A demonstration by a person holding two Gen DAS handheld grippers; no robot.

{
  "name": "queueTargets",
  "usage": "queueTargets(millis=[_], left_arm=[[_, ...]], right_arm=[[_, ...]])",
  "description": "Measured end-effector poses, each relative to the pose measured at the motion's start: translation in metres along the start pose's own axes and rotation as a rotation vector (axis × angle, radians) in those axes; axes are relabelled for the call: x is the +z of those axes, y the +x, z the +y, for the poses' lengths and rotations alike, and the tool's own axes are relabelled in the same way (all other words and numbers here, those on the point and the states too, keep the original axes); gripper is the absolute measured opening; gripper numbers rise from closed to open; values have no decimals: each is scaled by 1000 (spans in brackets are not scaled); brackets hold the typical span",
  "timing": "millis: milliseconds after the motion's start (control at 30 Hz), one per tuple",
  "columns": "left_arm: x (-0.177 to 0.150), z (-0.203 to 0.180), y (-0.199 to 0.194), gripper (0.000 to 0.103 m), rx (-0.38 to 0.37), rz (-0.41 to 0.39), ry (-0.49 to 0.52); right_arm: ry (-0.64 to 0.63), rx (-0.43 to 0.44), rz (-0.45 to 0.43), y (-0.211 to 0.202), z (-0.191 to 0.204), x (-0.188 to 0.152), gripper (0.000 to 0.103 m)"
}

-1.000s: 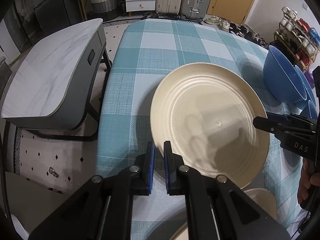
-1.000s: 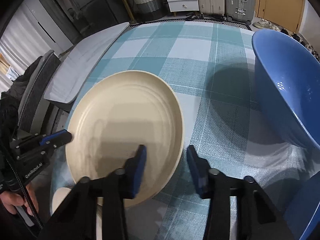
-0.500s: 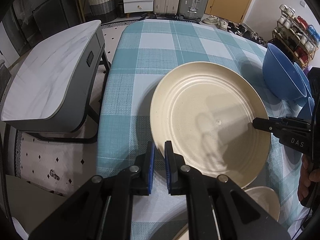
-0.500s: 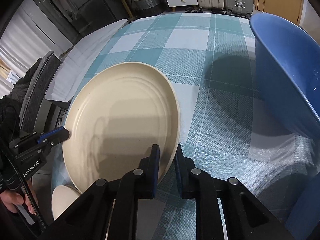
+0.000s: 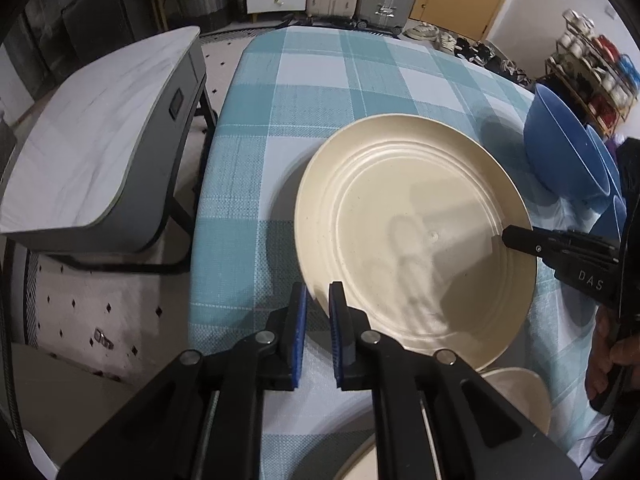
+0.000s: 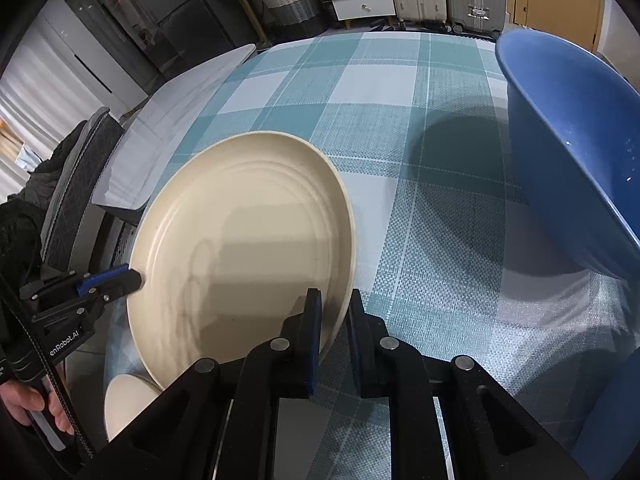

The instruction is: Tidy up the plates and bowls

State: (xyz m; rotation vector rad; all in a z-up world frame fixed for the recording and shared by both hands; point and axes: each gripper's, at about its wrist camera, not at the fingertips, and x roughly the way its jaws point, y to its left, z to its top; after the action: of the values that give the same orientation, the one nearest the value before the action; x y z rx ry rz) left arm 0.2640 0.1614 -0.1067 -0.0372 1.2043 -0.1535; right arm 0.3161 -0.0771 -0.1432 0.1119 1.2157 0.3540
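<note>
You hold one large cream plate (image 5: 416, 236) between both grippers, over the teal-and-white checked tablecloth (image 5: 320, 76). Your left gripper (image 5: 318, 300) has its jaws narrowed onto the plate's rim at about 7 o'clock in the left wrist view, blue pads pressing either side of the edge. Your right gripper (image 6: 334, 308) clamps the opposite rim, at about 5 o'clock in the right wrist view; its jaws have just been closing, with the rim between them, and now stand narrow on it. In the right wrist view the plate's right edge stands clear of the cloth. Count of cream ware: one held plate, plus a second, smaller cream dish (image 5: 520, 396) partly showing beneath it at 5 o'clock in the left view; a further pale curved edge at the bottom of that view is too hidden to tell. Count of blue bowls (image 5: 568, 160): three rims visible, nested at 2 o'clock in the left view, well apart from the plate. One grey marble-topped side table (image 5: 92, 152) stands beside the table at 9 o'clock.
</note>
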Motion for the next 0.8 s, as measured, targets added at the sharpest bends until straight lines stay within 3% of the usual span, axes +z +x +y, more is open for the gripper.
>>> queueTargets(millis=[800], left_arm=[[-11, -12, -44, 9, 23, -36, 16]], right_arm=[[6, 30, -78, -47, 11, 3, 11]])
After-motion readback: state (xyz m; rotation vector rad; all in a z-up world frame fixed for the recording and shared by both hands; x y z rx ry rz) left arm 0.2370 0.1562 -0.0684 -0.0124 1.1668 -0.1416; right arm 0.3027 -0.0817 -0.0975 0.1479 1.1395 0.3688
